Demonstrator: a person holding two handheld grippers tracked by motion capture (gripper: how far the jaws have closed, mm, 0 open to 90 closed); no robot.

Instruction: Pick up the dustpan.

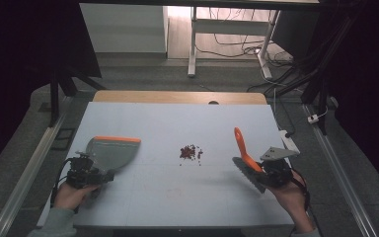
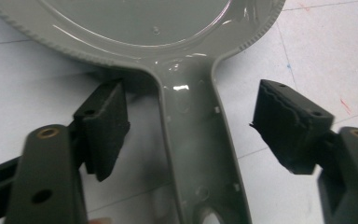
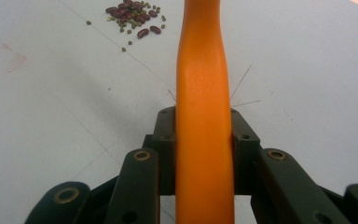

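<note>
On the table, grey orange-edged dustpan, orange-handled brush.

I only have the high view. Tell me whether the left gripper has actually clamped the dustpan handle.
Observer: No. In the left gripper view the left gripper is open; its pads stand apart on either side of the grey dustpan handle.
Operator: Report the right side.
Observer: The right gripper is shut on the orange brush handle, pads pressed against both sides.
Operator: Describe the spill; it's just a dark spot here.
Observer: The right gripper view shows dark red beans mixed with smaller green ones, a few strays scattered around the pile on the white table.
</note>
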